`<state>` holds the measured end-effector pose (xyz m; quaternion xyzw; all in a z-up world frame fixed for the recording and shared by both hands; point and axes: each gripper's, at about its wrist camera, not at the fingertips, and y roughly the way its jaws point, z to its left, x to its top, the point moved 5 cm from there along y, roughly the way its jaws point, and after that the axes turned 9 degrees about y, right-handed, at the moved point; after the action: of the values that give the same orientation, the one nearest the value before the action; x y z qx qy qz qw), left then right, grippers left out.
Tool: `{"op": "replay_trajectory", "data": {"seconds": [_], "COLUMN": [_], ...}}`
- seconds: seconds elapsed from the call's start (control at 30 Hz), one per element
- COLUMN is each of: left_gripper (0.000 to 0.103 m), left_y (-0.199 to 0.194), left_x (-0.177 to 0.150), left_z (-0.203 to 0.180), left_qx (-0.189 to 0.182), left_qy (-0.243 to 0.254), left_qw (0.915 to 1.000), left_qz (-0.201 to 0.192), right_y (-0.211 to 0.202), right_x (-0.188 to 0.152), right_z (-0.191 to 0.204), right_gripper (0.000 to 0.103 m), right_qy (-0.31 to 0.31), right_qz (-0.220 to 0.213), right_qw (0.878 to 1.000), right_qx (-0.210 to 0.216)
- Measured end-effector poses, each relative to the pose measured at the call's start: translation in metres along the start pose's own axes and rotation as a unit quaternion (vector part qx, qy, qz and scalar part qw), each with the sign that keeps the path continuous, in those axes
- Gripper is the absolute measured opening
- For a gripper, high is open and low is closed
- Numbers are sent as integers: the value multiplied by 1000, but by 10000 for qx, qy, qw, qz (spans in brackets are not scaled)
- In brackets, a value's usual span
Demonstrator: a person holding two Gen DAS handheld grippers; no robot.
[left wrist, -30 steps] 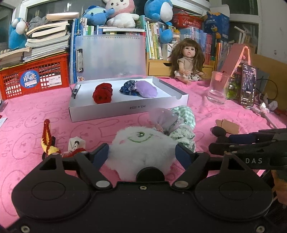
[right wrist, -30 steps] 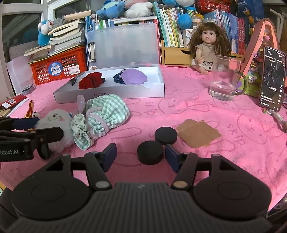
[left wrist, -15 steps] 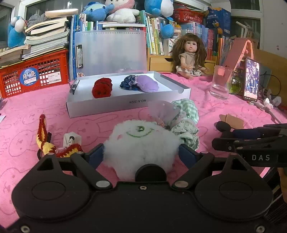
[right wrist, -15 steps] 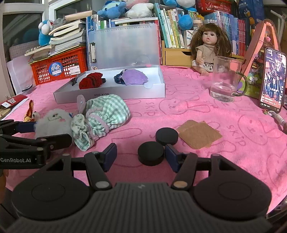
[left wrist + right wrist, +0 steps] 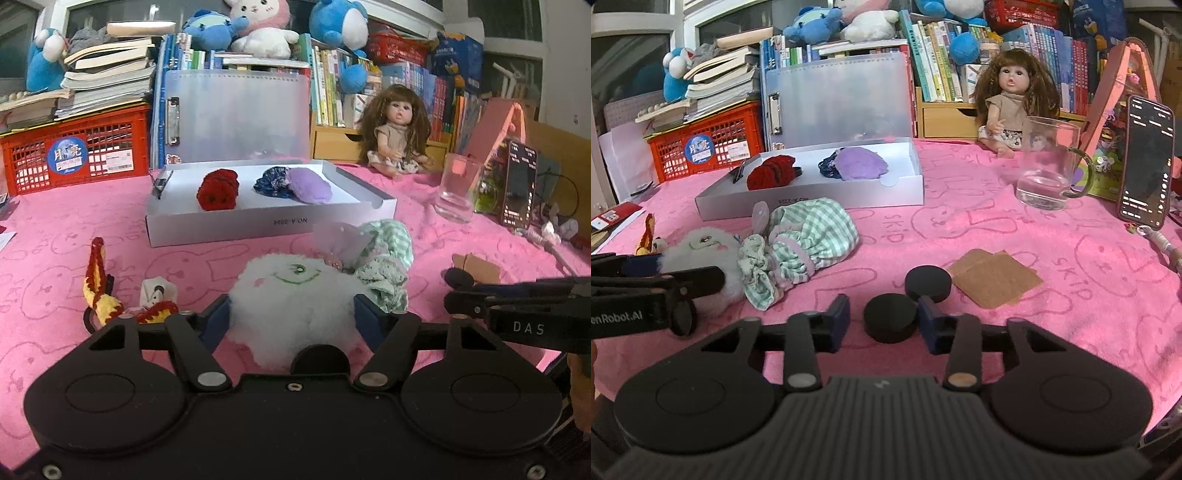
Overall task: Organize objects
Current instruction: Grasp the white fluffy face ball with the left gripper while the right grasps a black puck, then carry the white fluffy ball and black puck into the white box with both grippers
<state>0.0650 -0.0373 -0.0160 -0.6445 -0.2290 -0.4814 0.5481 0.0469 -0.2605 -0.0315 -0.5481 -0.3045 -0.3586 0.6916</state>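
Note:
A white fluffy toy (image 5: 291,306) sits between the fingers of my left gripper (image 5: 291,321), which has closed in on its sides; it also shows in the right wrist view (image 5: 701,247). A green checked cloth pouch (image 5: 809,236) lies beside it. My right gripper (image 5: 882,321) is open around a black disc (image 5: 890,322); a second black disc (image 5: 928,283) lies just beyond. The white box (image 5: 273,221) holds a red knitted item (image 5: 218,190), a dark blue item (image 5: 271,181) and a purple fluffy item (image 5: 308,184).
A red-yellow knitted toy (image 5: 98,291) and a small white item (image 5: 157,291) lie left of the fluffy toy. Brown cards (image 5: 993,282), a glass mug (image 5: 1047,168), a phone (image 5: 1147,166) and a doll (image 5: 1012,99) are on the right. A red crate (image 5: 74,151) and books line the back.
My left gripper's fingers have closed in around the white fluffy toy and now press its sides. The right gripper has stayed over the near black disc.

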Motion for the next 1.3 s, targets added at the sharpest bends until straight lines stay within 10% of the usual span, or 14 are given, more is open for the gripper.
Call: {"op": "replay_trajectory", "data": {"seconds": [0.43,0.97,1.3], "left_gripper": [44,83,80], "left_y": [-6,5,21], "left_x": [7,-1,-3], "left_z": [14,-6,-8], "left_qx": [130,168,134], "left_qy": [-204,206,108], "left_qw": [9996,9996,9997], "left_qz": [-139,73,191], "right_y": [-5,-3,-1], "right_x": [3,1,0], "right_z": [2,0,0], "right_gripper": [37,38,38], "right_qy": [51,111,100], "right_qz": [-118,-62,-44], "right_qw": [9999,9999,9999], "right_qx": [53,47,60]}}
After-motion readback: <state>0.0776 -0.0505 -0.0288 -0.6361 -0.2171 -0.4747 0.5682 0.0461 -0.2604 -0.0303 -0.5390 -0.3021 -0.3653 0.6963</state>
